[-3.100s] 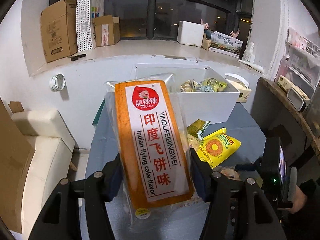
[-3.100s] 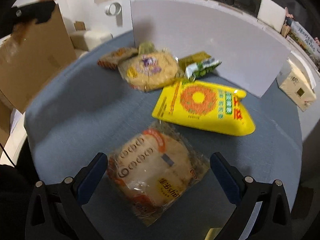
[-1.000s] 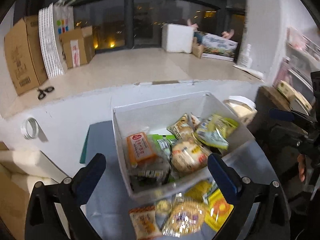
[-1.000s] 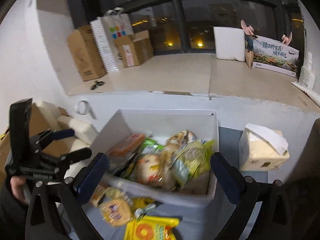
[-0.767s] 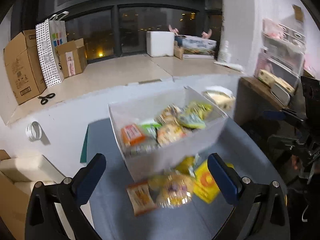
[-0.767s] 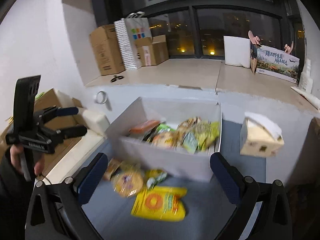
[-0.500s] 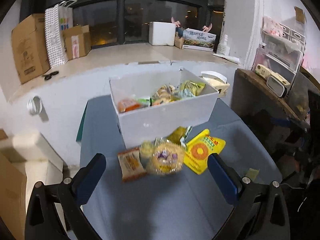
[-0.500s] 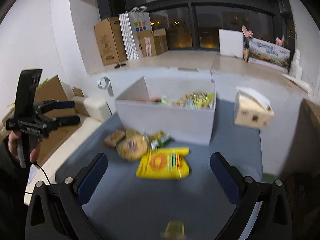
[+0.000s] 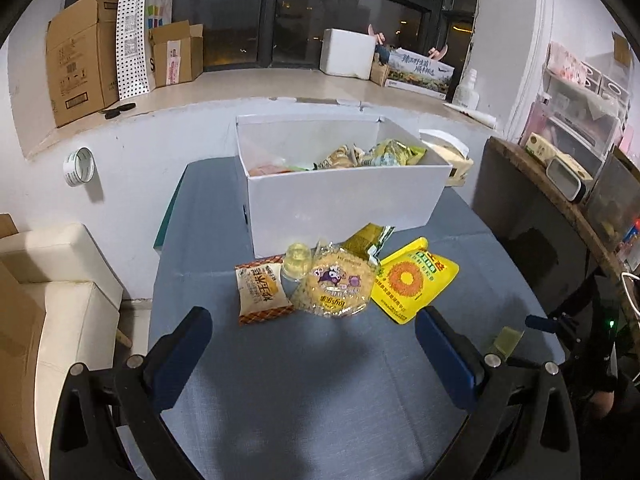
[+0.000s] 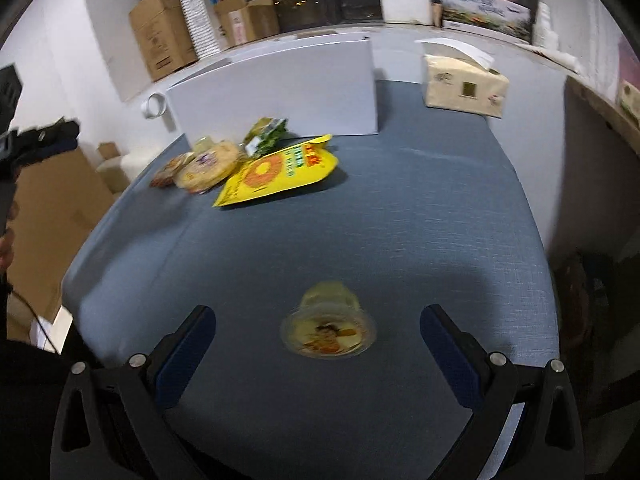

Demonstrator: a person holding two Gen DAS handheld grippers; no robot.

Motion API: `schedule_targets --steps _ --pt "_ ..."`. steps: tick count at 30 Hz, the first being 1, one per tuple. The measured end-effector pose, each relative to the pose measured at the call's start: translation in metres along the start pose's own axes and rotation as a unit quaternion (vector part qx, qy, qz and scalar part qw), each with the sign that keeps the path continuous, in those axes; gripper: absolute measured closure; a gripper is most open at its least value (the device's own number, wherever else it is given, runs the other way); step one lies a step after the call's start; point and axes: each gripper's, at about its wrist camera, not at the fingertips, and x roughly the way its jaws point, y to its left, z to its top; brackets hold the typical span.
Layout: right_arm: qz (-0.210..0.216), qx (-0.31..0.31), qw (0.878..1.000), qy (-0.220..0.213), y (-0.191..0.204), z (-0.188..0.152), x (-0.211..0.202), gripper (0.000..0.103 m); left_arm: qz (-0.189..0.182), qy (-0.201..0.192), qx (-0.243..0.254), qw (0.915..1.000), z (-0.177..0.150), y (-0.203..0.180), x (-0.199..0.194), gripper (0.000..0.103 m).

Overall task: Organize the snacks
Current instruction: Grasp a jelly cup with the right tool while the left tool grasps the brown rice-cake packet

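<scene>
Blue table [image 10: 400, 208]: jelly cup [image 10: 328, 326] clear only from right wrist.

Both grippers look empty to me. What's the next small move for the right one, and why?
Probably ease the right gripper forward and down until its open fingers straddle the jelly cup, then close. The cup lies alone on the blue table, centred between the fingers, while the other loose snacks sit farther off by the white box.

Bare table [image 10: 420, 208] surrounds the jelly cup [image 10: 329, 326] near the front edge; the snack cluster [image 10: 260, 164] and white box [image 10: 280, 88] block the rear.
</scene>
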Motion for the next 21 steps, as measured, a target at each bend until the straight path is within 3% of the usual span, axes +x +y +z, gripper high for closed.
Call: schedule_targets --steps 3,4,5,6,7,14,21 --pt "0.0 0.01 1.0 0.006 -0.006 0.0 0.005 0.002 0.002 0.011 0.0 0.9999 -0.003 0.001 0.009 0.0" --pt "-0.003 0.009 1.0 0.009 -0.005 0.0 0.007 0.009 0.005 0.015 0.0 0.9999 -0.004 0.001 0.012 0.0" --pt "-0.01 0.005 1.0 0.013 -0.005 0.0 0.009 0.017 0.005 0.018 0.0 0.9998 -0.005 0.001 0.014 0.0" --pt "-0.018 -0.001 1.0 0.02 -0.004 -0.001 0.012 0.047 0.006 0.02 0.0 0.9998 -0.006 0.002 0.015 0.0" --pt "-0.017 -0.006 1.0 0.025 -0.002 -0.001 0.014 0.052 0.007 0.023 -0.001 0.9997 -0.007 0.003 0.017 0.0" --pt "-0.011 -0.027 1.0 0.004 0.007 0.002 0.006 0.052 0.012 0.039 -0.019 0.999 -0.005 0.019 0.041 0.0" --pt "-0.003 -0.036 0.999 -0.019 0.016 0.013 -0.01 0.052 0.038 0.091 -0.08 0.9919 0.012 0.054 0.111 0.0"
